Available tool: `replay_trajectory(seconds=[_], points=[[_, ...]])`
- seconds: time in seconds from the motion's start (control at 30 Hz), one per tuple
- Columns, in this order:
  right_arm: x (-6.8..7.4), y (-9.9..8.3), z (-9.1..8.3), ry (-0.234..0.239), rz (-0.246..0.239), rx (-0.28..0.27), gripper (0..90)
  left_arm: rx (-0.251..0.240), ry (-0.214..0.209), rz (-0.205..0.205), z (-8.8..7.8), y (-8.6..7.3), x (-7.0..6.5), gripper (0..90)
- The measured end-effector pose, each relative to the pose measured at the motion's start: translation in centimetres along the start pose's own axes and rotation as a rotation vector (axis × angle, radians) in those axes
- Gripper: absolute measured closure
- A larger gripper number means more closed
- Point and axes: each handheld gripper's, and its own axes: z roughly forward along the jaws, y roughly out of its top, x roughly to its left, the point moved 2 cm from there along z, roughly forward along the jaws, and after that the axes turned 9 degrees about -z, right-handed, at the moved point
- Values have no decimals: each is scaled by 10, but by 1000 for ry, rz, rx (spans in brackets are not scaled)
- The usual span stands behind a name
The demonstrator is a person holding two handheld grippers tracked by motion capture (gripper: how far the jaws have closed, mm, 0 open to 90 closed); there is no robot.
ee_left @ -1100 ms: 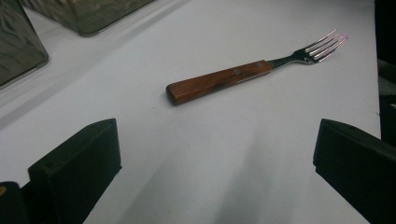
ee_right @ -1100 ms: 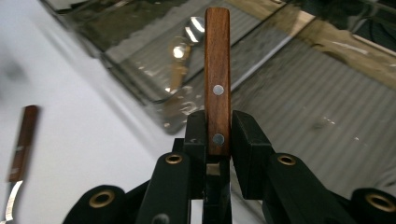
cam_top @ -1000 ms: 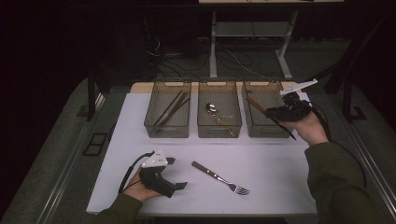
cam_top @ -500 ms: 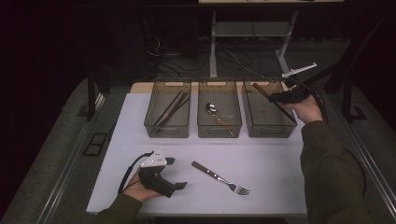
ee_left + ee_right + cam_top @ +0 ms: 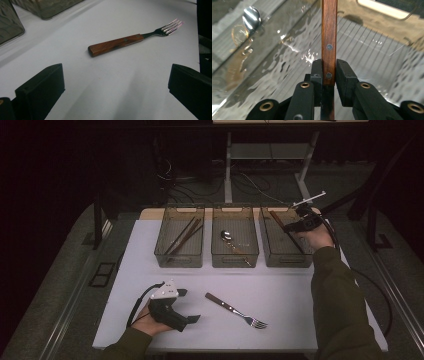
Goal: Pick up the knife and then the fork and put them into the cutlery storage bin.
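Observation:
My right gripper [image 5: 291, 226] [image 5: 329, 63] is shut on a wooden-handled utensil [image 5: 329, 30] with two rivets. Its handle [image 5: 276, 218] points to the far left over the right-hand clear bin [image 5: 285, 256]. The metal end runs down behind the jaws, hidden. My left gripper [image 5: 189, 305] [image 5: 116, 77] rests on the white table near the front left, jaws wide open with nothing between them. A fork [image 5: 235, 310] [image 5: 117, 44] with a wooden handle lies flat just ahead of it, tines pointing away.
Three clear bins stand in a row at the back: the left bin [image 5: 165, 254] holds chopsticks [image 5: 183, 235], the middle bin [image 5: 235, 257] holds a spoon [image 5: 226, 236]. The white table [image 5: 280, 295] ends near the person's sleeve at the right.
My right gripper has carried the utensil from the near end of the right bin toward its far end. The left gripper and the fork have stayed put.

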Motion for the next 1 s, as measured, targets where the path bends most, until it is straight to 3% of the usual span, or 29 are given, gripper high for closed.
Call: replay_trajectory(seconds=[0.1, 0.17, 0.23, 0.43, 0.6, 0.8, 1.0], points=[[3, -4, 10, -20, 3, 29, 755, -2, -2, -2, 0, 0, 0, 0], [3, -6, 14, -19, 23, 25, 578, -2, -2, -1, 0, 0, 0, 0], [4, -8, 13, -41, 22, 39, 515, -2, -3, 4, 0, 0, -1, 0], [4, -7, 2, -25, 28, -16, 462, -5, -1, -1, 0, 0, -1, 0], [13, -7, -12, 5, 31, -83, 422, -4, 0, 0, 0, 0, -1, 0], [32, -16, -31, 57, 25, -158, 376, -4, -2, 3, 1, 0, -2, 0], [55, -25, -49, 89, -22, -209, 363, 4, 6, 7, 1, 0, -1, 0]])
